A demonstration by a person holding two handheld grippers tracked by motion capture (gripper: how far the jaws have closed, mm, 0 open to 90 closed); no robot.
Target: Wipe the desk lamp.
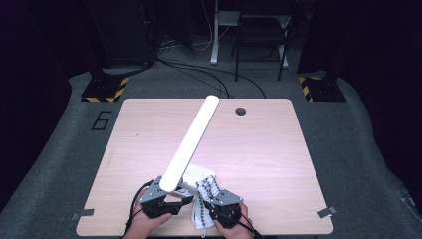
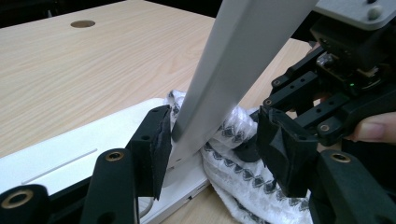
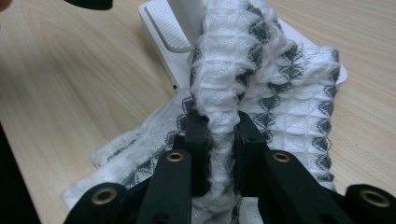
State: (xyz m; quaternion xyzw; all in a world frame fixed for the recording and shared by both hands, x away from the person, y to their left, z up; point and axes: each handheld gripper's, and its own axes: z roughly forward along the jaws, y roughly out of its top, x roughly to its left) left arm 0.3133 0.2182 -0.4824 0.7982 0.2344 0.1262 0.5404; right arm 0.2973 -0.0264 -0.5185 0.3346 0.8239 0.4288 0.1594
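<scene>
The job in hand looked like wiping a white desk lamp with a patterned cloth (image 3: 280,107). The cloth lay bunched over the lamp's flat base (image 2: 70,154) at the near edge of the table (image 1: 259,144), and the right gripper (image 3: 219,135) was clamped on a ridge of it, its jaws pinching the fabric tight. The left gripper (image 2: 210,149) stood with its jaws apart on either side of the lamp's arm (image 2: 243,60), low down where the arm met the base; one pad seemed to sit just beside the arm, the other well clear, so the arm was not gripped.

I judged the wiping to be mid-way. The next move would call for the left gripper either to close on the arm and steady the lamp, or to back away, while the right one dragged the cloth across the base.

The long lamp arm (image 1: 191,142) slanted up over the table and could be knocked by either hand (image 1: 144,224). The two grippers sat close together, leaving little room. A round hole (image 1: 241,111) lay at the far edge, well apart
</scene>
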